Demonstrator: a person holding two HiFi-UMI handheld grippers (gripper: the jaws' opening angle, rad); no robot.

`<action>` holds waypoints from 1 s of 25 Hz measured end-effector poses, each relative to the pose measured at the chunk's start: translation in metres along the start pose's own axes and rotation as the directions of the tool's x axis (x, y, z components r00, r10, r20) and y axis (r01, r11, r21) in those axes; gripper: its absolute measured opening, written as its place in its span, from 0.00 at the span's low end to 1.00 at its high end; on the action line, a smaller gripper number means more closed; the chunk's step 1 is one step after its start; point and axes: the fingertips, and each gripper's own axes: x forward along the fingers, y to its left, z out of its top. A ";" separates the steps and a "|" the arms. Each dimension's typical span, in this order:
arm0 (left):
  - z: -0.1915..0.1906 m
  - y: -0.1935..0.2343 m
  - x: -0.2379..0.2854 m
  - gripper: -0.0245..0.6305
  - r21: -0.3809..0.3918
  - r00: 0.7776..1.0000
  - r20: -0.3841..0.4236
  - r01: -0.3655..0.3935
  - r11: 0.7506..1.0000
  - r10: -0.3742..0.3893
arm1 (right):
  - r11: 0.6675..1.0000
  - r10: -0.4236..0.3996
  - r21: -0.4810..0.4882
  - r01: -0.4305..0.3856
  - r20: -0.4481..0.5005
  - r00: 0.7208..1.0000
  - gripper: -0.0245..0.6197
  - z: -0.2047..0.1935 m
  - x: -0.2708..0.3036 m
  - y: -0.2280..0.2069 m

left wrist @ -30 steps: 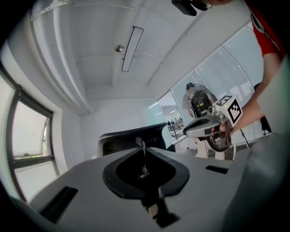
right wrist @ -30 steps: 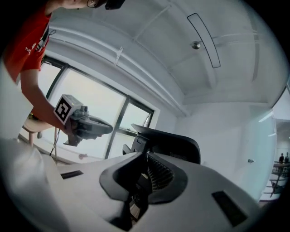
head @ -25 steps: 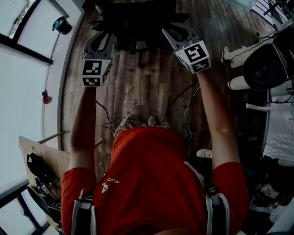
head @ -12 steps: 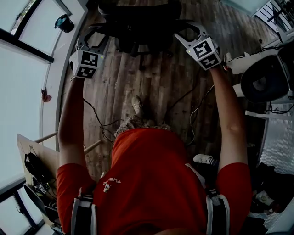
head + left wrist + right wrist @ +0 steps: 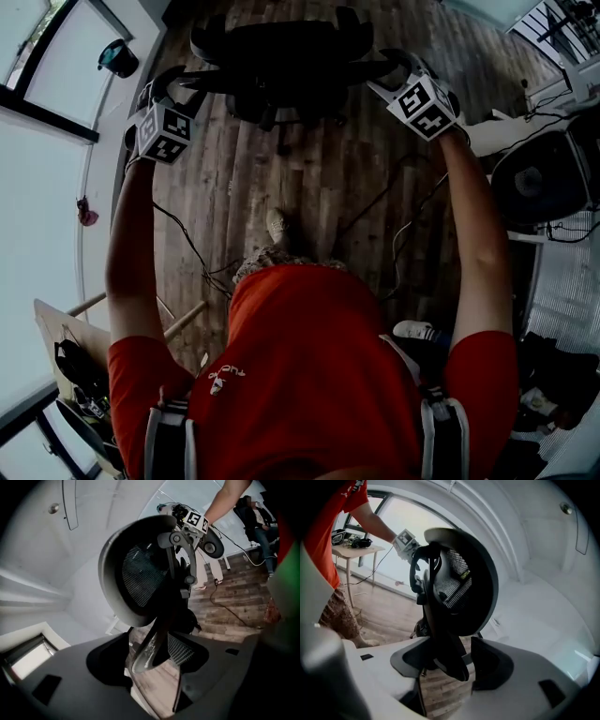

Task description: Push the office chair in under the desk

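The black office chair (image 5: 277, 56) stands on the wood floor at the top of the head view, its mesh back (image 5: 140, 573) towards me. My left gripper (image 5: 176, 82) is at the left edge of the backrest and my right gripper (image 5: 396, 71) at the right edge. In the left gripper view the back's frame runs down between the jaws of the left gripper (image 5: 154, 656). The right gripper (image 5: 450, 665) shows the same from the other side. Both pairs of jaws are opening, and their pads stand off the frame. A white surface (image 5: 543, 616) lies behind the chair.
Cables (image 5: 187, 244) trail over the floor by my feet. A round black device on a white stand (image 5: 544, 178) is at the right, and a small table with gear (image 5: 75, 347) at the lower left. Windows (image 5: 37, 141) run along the left. A seated person (image 5: 260, 513) is further back.
The chair has rolled away from me and both arms have stretched forward after it. Both grippers, shut on the backrest edges a second ago, have opened. My feet stepped forward.
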 end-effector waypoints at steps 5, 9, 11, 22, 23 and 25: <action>-0.020 -0.003 0.029 0.43 0.097 0.996 -0.063 0.076 0.992 -0.070 | 0.992 0.076 -0.089 -0.086 -0.108 0.991 0.45 -0.017 0.031 0.004; -0.030 -0.006 0.051 0.43 0.167 0.988 -0.100 0.134 0.977 -0.118 | 0.985 0.113 -0.112 -0.134 -0.175 0.978 0.46 -0.029 0.053 0.001; -0.032 -0.006 0.059 0.43 0.201 0.985 -0.113 0.151 0.968 -0.130 | 0.981 0.130 -0.116 -0.155 -0.203 0.971 0.46 -0.034 0.061 -0.002; -0.032 -0.012 0.098 0.38 0.319 0.977 -0.110 0.211 0.924 -0.185 | 0.945 0.213 -0.189 -0.267 -0.264 0.941 0.45 -0.044 0.095 0.003; -0.030 -0.009 0.100 0.30 0.325 0.979 -0.097 0.199 0.924 -0.177 | 0.943 0.213 -0.199 -0.266 -0.253 0.944 0.44 -0.044 0.097 0.001; -0.028 -0.006 0.102 0.27 0.341 0.981 -0.084 0.195 0.920 -0.176 | 0.936 0.208 -0.232 -0.264 -0.240 0.948 0.37 -0.046 0.101 0.001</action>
